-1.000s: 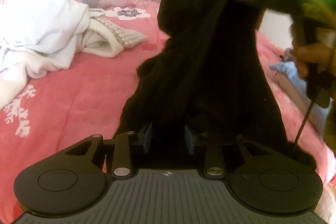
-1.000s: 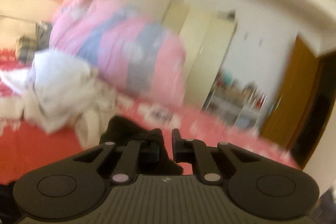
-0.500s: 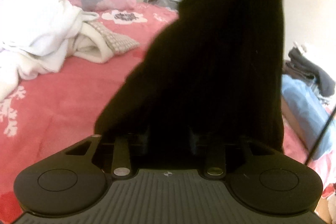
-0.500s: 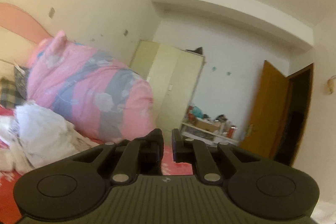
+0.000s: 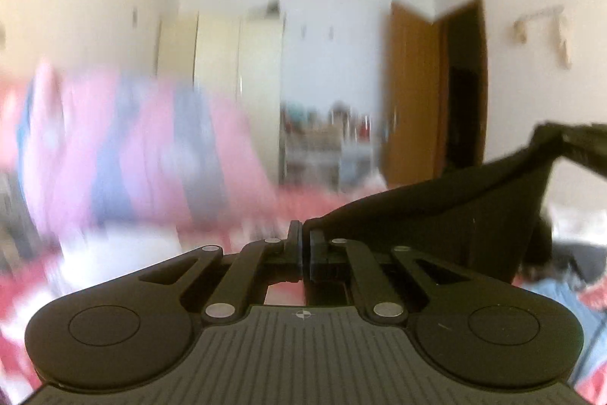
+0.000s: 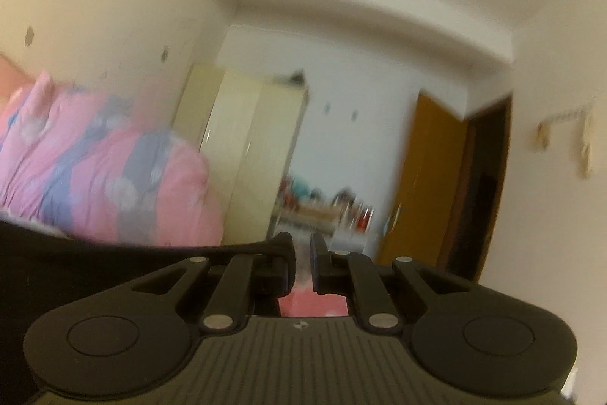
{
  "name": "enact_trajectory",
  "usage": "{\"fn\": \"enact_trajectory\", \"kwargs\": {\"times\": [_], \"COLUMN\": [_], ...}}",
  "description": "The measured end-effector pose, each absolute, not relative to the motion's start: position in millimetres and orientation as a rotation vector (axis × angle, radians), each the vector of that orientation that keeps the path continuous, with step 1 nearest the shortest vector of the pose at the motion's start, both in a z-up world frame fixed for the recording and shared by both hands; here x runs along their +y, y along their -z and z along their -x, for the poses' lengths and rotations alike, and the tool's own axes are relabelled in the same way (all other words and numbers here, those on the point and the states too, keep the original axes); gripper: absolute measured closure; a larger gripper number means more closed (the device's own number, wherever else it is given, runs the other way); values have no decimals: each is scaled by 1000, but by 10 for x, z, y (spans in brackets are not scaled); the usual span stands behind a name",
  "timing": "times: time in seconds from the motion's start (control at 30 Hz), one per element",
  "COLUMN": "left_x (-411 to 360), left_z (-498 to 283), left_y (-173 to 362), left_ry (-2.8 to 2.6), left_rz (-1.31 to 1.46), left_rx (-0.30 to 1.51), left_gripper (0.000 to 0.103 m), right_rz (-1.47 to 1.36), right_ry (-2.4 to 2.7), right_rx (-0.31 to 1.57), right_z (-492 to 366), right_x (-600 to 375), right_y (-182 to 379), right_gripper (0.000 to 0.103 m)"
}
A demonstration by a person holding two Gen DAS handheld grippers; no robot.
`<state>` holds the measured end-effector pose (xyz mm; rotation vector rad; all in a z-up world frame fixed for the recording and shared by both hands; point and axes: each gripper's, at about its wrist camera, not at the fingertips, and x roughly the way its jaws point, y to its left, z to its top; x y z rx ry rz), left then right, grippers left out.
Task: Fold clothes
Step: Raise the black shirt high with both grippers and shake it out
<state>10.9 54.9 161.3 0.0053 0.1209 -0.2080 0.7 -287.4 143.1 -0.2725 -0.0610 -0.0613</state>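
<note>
A black garment (image 5: 455, 215) hangs stretched in the air above the bed (image 5: 288, 205) between 2 grippers. The left gripper (image 5: 302, 234) has just closed its jaws, now pressed together on the cloth's edge. The right gripper (image 6: 301, 245) pinches a thin edge (image 6: 242, 247) with jaws slightly apart. That thin hold could slip if the stretch tightens, dropping 1 corner.

White walls, cream wardrobe (image 6: 246, 154), brown door (image 6: 421, 185).
</note>
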Motion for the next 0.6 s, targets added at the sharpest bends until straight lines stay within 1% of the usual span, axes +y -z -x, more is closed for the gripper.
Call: {"fn": "enact_trajectory", "kwargs": {"times": [0.13, 0.23, 0.37, 0.6], "left_x": [575, 600, 603, 594], "left_z": [249, 509, 825, 1164], "left_y": [-2147, -2424, -2668, -2930], "left_ry": [196, 188, 176, 172], "left_rz": [-54, -81, -112, -101], "left_rx": [-42, -134, -226, -318], "left_gripper": [100, 100, 100, 100], "right_rz": [281, 280, 296, 325], "right_ry": [74, 72, 73, 67], "right_rx": [-181, -242, -316, -401], "right_z": [456, 749, 1111, 1553], "right_x": [-2884, -2929, -2921, -2849], "right_y": [-1798, -2049, -2273, -2528], "right_gripper": [92, 92, 92, 92]}}
